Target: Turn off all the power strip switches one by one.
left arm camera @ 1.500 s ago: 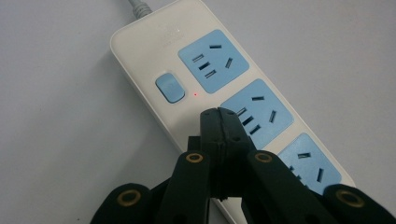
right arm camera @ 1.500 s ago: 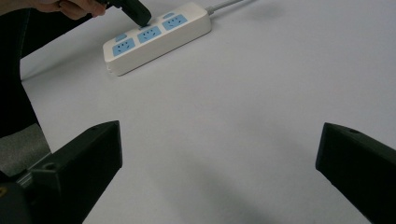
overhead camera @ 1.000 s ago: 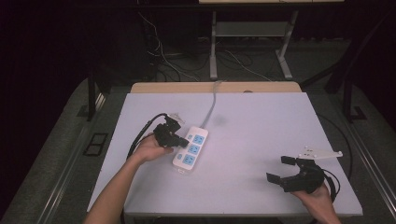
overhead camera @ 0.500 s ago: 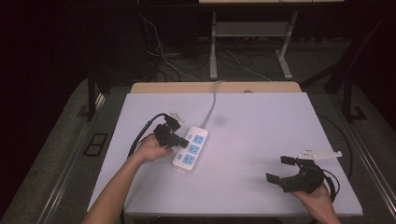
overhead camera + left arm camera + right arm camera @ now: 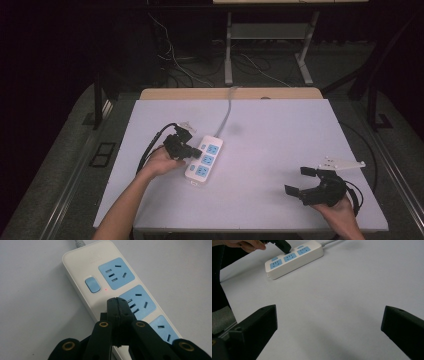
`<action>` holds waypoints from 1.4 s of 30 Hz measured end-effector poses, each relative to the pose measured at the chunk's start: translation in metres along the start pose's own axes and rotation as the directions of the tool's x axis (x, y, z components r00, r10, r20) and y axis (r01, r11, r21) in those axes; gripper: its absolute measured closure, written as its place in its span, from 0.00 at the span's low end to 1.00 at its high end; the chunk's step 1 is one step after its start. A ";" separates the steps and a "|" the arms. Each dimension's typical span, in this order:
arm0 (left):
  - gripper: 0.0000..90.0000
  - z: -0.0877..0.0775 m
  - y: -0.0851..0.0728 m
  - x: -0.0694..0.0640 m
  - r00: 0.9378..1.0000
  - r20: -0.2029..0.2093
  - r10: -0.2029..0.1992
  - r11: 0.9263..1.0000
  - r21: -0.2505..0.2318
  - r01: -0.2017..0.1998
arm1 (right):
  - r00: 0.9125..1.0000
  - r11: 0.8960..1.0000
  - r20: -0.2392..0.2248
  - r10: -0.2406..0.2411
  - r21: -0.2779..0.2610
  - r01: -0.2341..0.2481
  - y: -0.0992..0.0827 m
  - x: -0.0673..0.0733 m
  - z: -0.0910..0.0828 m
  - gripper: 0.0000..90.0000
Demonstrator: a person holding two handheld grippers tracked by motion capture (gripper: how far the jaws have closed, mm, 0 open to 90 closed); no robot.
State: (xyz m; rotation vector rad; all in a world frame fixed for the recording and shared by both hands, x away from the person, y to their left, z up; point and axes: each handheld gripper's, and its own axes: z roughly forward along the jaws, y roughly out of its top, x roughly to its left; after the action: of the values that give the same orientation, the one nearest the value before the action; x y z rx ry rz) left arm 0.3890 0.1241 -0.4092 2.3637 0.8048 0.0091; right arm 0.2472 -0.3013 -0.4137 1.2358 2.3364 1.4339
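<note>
Nearest to us in the high view, the person's right hand (image 5: pixel 345 212) holds the right black two-jaw gripper (image 5: pixel 301 181) low over the near right part of the pale grey rectangular tabletop (image 5: pixel 280 135). Its jaws stand wide apart with nothing between them; in the right gripper view we see bare tabletop between the two black jaw tips and nothing obstructing the surface ahead. A grey three-cornered plate (image 5: pixel 342 163) sits on top of this gripper, and its black cable (image 5: pixel 356 195) loops beside the wrist.

Farther in and to the left, the person's left hand (image 5: pixel 162 162) holds the left black two-jaw gripper (image 5: pixel 117 302). Its jaws are pressed together, holding nothing, and their joined tip sits over the white body of the white plastic power strip with three blue socket faces (image 5: pixel 204 157), just beside the middle socket; we cannot tell whether the tip touches the casing. In the left gripper view we see the small blue rocker switch (image 5: pixel 92 285) just beyond the tip, with a tiny red indicator dot (image 5: pixel 106 289) beside it. The gripper's black cable (image 5: pixel 152 145) arcs away to the left.

The power strip lies flat, left of the table's centre, angled with its length running toward the far edge. Well apart from the right gripper, it is reached across open tabletop. Its grey cord (image 5: pixel 227 107) runs from its far end over the table's far edge.

Beyond the table we see a strip of tan wooden board (image 5: pixel 230 93), then a dark floor with loose cables (image 5: pixel 180 60) and the grey metal legs of a stand (image 5: pixel 229 45).
</note>
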 end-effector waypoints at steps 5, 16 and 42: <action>0.99 0.000 -0.003 0.000 1.000 -0.001 -0.004 1.000 -0.021 0.004 | 1.000 1.000 0.002 0.004 -0.001 -0.004 0.000 0.000 -0.001 0.00; 0.99 -0.008 0.004 -0.003 1.000 -0.020 0.009 0.998 -0.056 -0.010 | 1.000 1.000 0.005 0.007 -0.009 -0.007 0.000 -0.001 -0.002 0.00; 0.99 -0.012 0.035 0.008 0.999 -0.036 0.018 0.997 -0.074 -0.021 | 1.000 1.000 0.007 0.007 -0.014 -0.007 0.000 -0.002 -0.005 0.00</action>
State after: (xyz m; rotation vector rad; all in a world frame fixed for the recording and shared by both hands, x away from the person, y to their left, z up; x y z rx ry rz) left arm 0.4123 0.1140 -0.3814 2.3069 0.7846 0.0879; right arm 0.2464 -0.3063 -0.4119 1.2442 2.3165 1.4426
